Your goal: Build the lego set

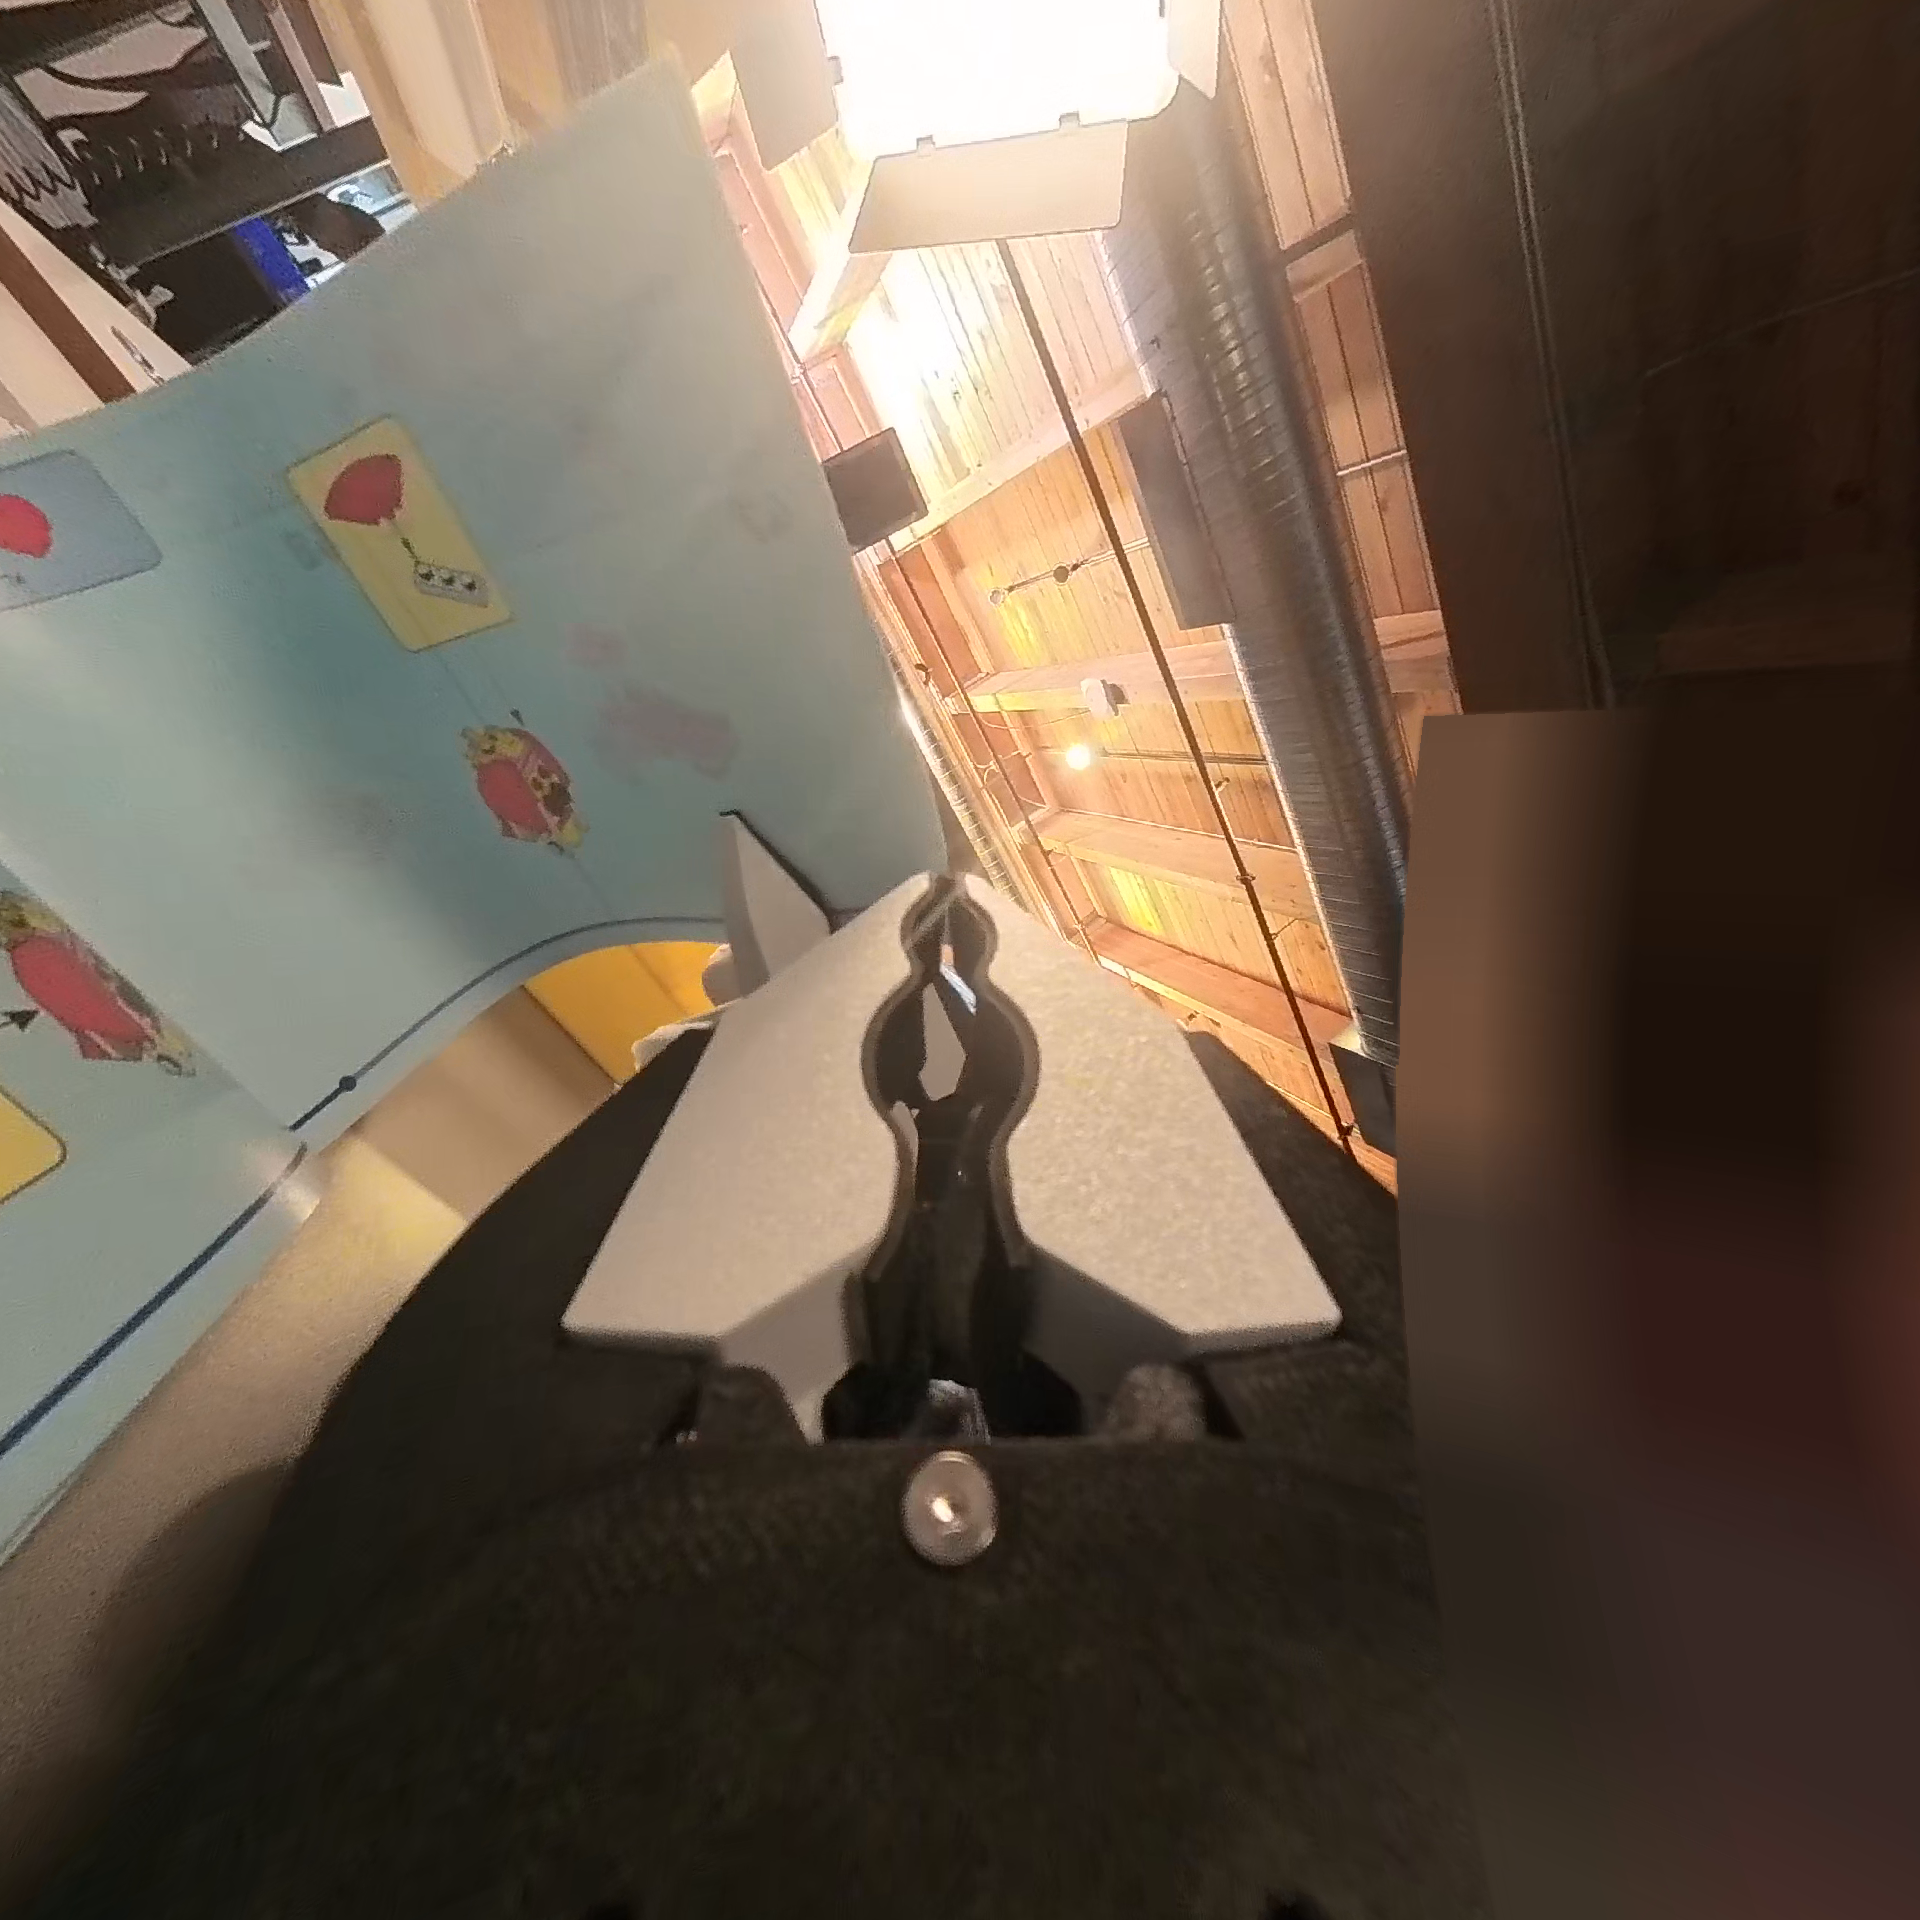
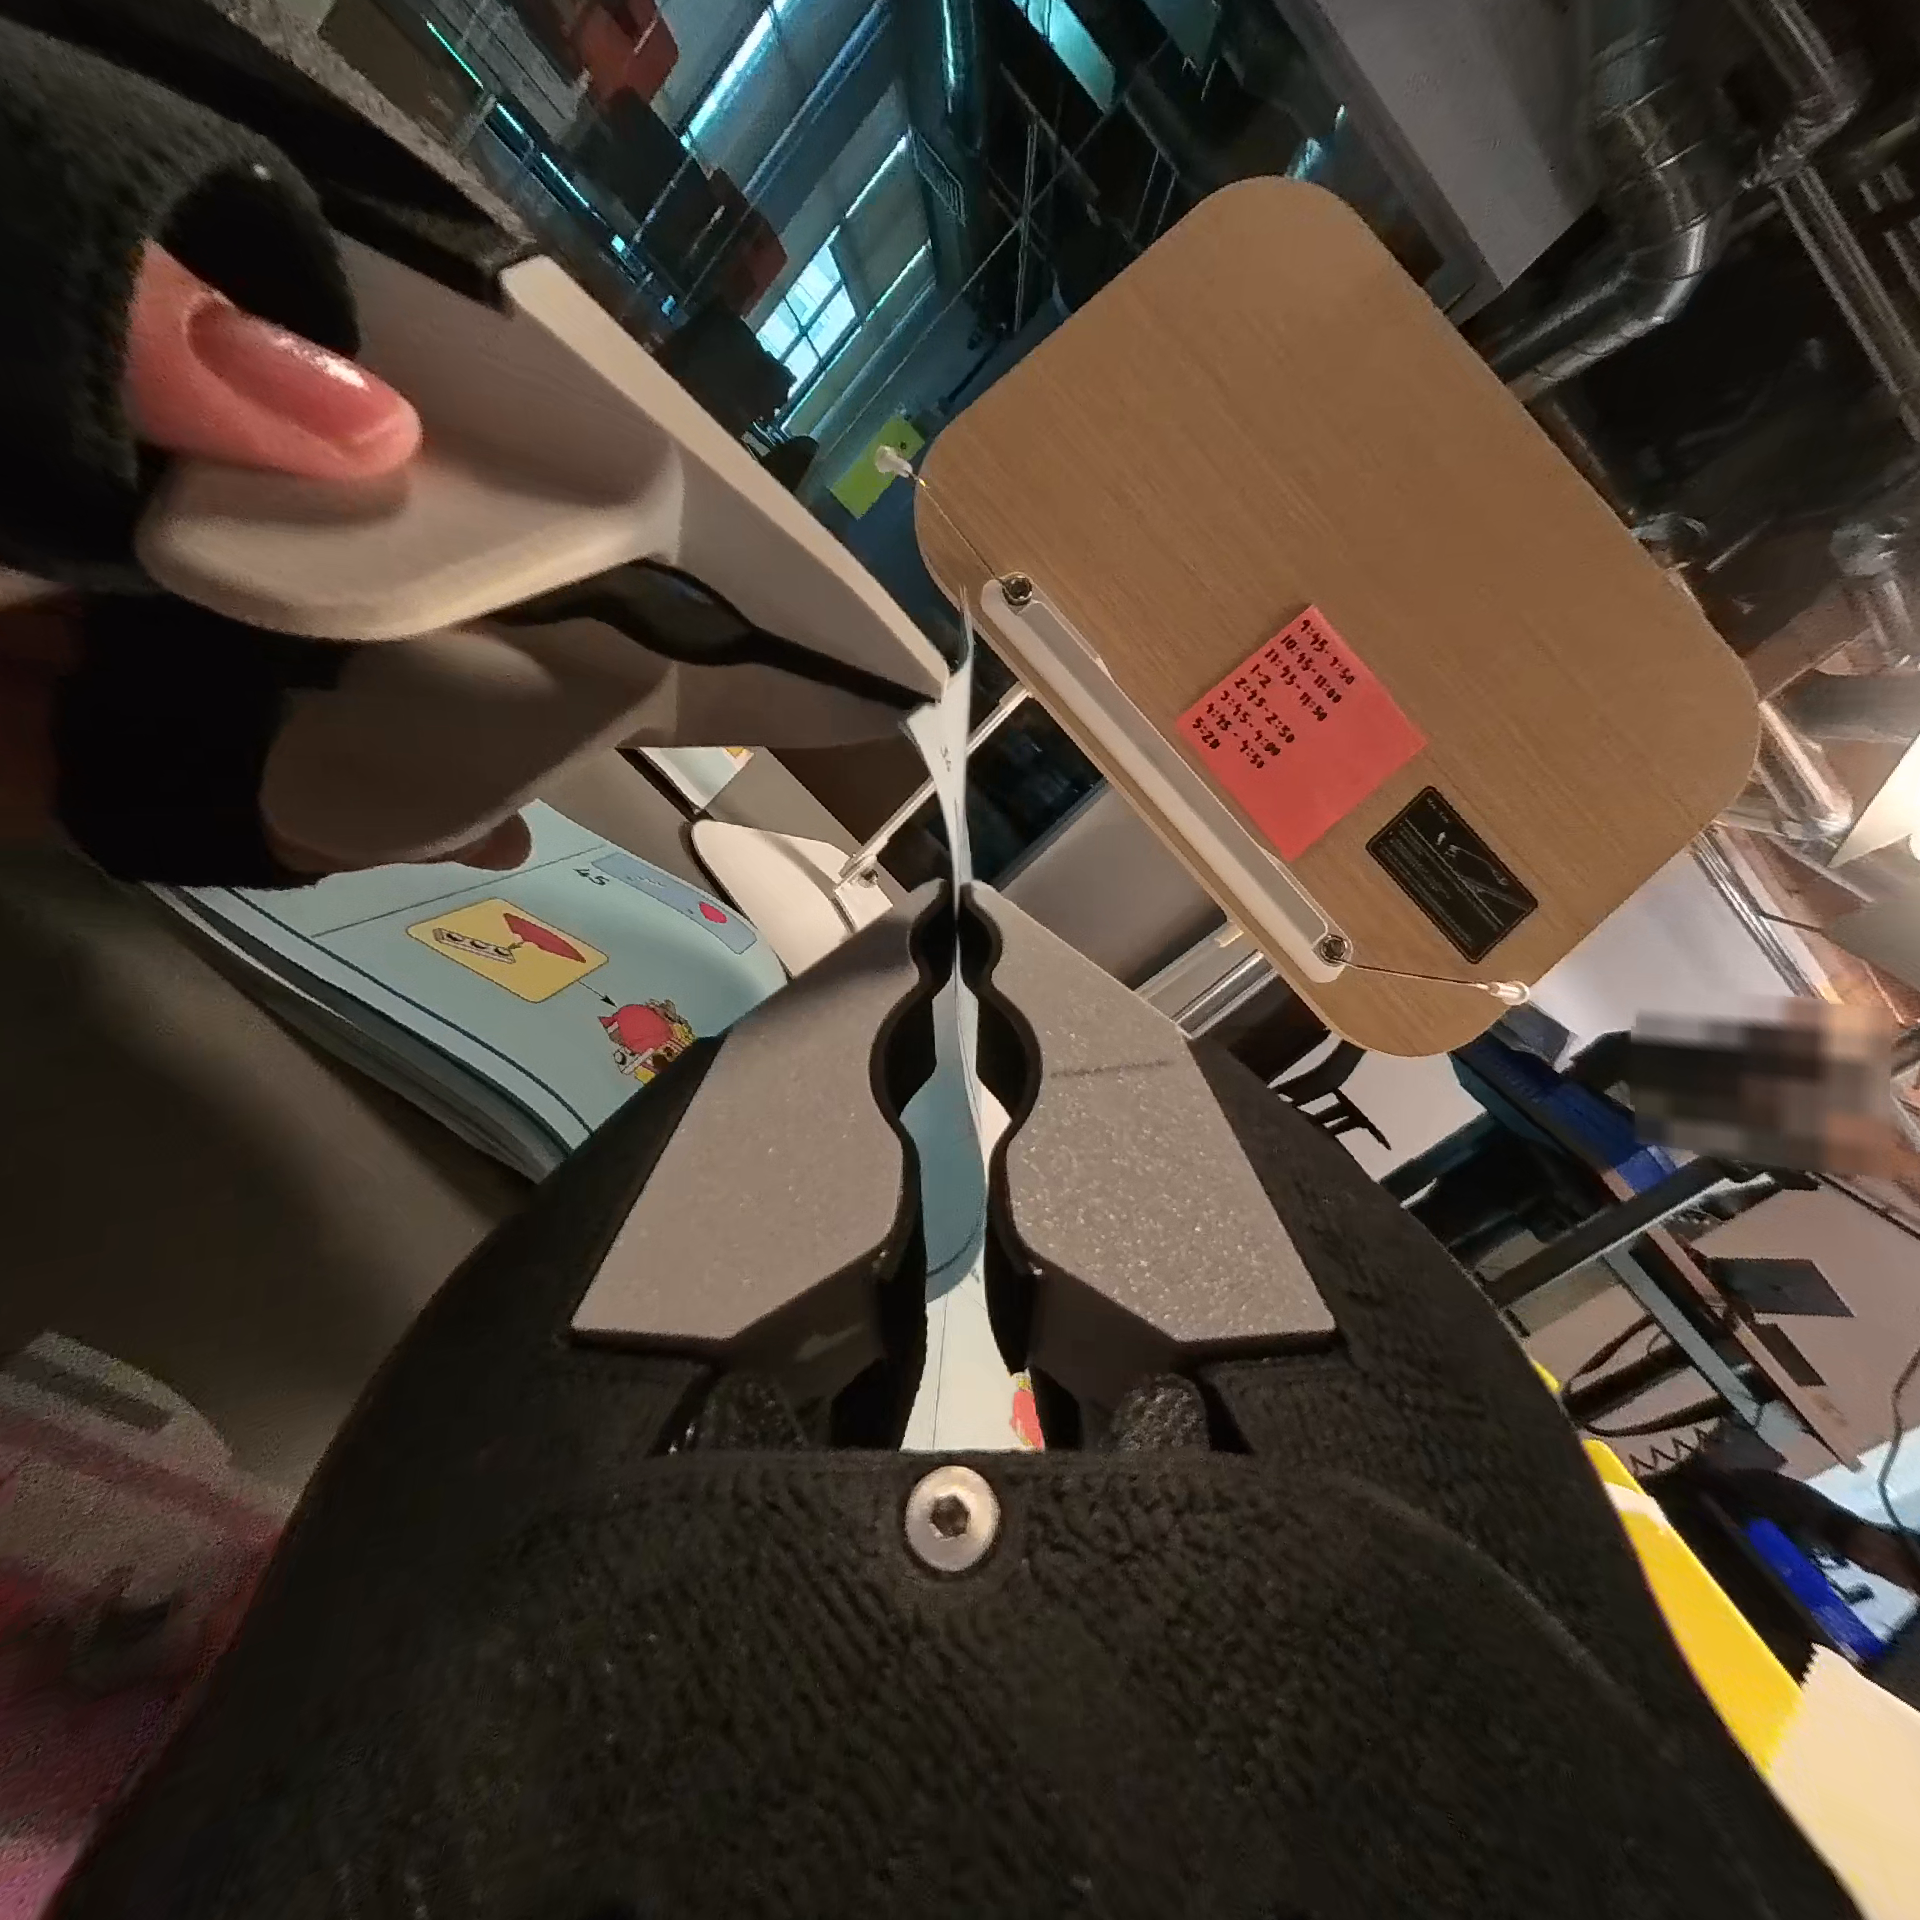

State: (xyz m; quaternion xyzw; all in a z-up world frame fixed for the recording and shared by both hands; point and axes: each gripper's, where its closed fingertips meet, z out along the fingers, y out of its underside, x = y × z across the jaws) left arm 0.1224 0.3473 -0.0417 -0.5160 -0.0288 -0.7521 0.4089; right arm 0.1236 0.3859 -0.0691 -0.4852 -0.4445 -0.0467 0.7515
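Both grippers pinch one page of a pale blue picture booklet, lifted off the rest.

The booklet [image 2: 436, 997] lies open at lower left, half hidden behind the grippers; its page [image 1: 436, 644], pale blue with red and yellow drawings, curves upward and is cut off at the left edge. The right gripper [image 2: 958, 906] points up, fingers clenched on the page's edge, seen edge-on as a thin white strip. The left gripper [image 1: 943, 896], steadied by a gloved hand [image 2: 208, 416], clamps the same page; its tips are blurred.
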